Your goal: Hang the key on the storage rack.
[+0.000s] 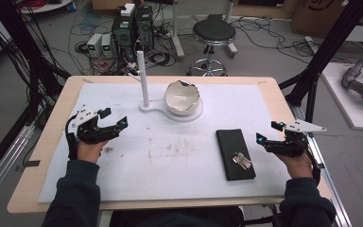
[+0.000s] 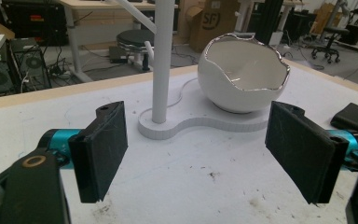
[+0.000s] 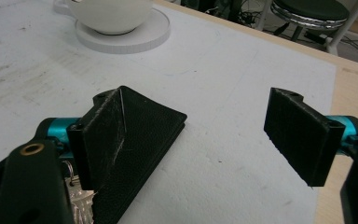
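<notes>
A: Where do the keys lie?

B: On the black wallet, mid-worktop, just beside the right gripper. Both grippers' fingers stand wide, empty; the left gripper waits well apart.

A: Best approach?

B: Probably descend squarely, pinching the bunch, not the wallet.

The high view looks forward and down from above the person's side, taking in the whole counter from well back. The left gripper view sits low and close over the mat, facing the white bowl and post. The right gripper view, equally low, faces across the black wallet toward that bowl, which all three views share.
</notes>
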